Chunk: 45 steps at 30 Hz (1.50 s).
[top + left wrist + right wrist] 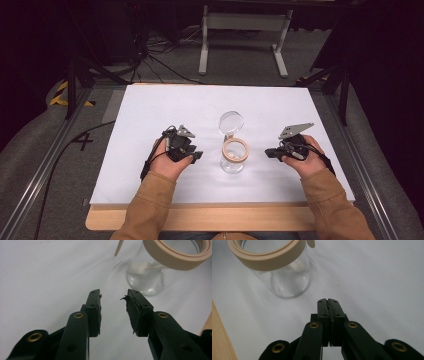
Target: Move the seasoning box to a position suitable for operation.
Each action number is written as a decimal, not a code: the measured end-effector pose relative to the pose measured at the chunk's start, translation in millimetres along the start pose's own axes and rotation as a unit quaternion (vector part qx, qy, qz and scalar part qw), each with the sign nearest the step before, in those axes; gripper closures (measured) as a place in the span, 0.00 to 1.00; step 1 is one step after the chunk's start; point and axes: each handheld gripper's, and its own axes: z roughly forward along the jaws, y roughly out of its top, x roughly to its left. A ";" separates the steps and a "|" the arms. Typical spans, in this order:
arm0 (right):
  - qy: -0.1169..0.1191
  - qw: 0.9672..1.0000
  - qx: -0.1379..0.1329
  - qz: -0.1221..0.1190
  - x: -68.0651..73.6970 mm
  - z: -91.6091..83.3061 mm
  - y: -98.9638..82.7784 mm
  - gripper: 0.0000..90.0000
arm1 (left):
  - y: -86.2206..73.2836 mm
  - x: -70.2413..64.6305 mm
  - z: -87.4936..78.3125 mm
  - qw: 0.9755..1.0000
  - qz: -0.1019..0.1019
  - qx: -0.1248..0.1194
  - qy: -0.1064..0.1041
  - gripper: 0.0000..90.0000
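A clear glass jar [234, 157] with a tan rim ring stands upright at the table's middle; its hinged glass lid [230, 122] is swung open behind it. The jar [147, 280] appears ahead and right of my left gripper [113, 296], whose jaws stand apart with nothing between them. That left gripper [196, 155] rests left of the jar, a short gap away. My right gripper [268, 152] sits right of the jar, jaws pressed together and empty. In the right gripper view the jar [284, 272] lies ahead and left of the right gripper [328, 301].
A white sheet [165, 105] covers the tabletop, with a wooden edge [220, 219] along the near side. Beyond the table, a white stand [244, 22] and cables lie on the grey floor.
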 end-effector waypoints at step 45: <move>0.055 0.998 -0.008 -0.030 31.9 51.2 8.1 1.00 | -8.9 3.9 -5.7 1.000 -0.006 -0.015 0.001 0.49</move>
